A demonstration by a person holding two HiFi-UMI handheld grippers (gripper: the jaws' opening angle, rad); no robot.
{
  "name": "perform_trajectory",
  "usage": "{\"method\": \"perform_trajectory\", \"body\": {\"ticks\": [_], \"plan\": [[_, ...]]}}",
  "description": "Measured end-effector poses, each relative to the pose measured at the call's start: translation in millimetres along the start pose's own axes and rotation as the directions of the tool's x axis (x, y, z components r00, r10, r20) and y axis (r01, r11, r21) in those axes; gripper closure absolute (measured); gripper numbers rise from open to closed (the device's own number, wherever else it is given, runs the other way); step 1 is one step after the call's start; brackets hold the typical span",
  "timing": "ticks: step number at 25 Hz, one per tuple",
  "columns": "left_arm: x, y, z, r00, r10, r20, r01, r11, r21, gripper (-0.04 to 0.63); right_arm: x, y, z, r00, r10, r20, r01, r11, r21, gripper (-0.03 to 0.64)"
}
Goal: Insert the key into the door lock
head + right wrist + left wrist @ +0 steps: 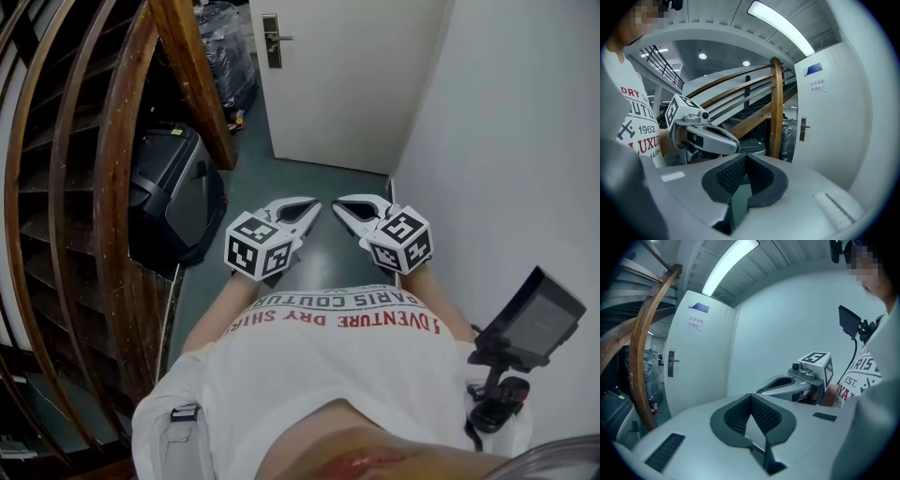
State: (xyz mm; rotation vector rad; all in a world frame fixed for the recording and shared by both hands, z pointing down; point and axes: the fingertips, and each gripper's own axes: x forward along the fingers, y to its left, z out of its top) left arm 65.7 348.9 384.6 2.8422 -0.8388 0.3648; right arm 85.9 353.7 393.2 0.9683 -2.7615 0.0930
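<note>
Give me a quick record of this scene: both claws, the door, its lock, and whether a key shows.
left claw: shut, nothing in it
right claw: shut, nothing in it
door: white, looks closed, apart from both claws
lock plate: at door's left edge, with lever handle
key: none visible in any view
stair railing: wooden, left of the person

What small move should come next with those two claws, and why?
Probably a step forward, carrying both grippers toward the lock plate on the white door, which stands well ahead down the corridor. The left gripper and right gripper are shut with nothing between their jaws. No key shows in any view, so it may turn up nearer the door.
</note>
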Motion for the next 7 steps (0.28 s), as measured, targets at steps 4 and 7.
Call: {"method": "perform_trajectory", "body": {"ticks": [4, 7], "plan": [[-2.1, -2.3, -0.9, 1.000, 0.006, 0.002, -0.006, 1.000, -0.013, 0.595, -3.6, 2.8, 1.8, 1.000, 0.006, 0.004, -0.006, 1.000, 0.001, 0.615], [-2.7, -5.6, -1.2, 1.000, 0.008, 0.002, -0.008, 1.000, -0.020, 0.595, -5.8, 4.8, 3.2, 1.000, 0.014, 0.002, -0.014, 1.000, -0.005, 0.615]]}}
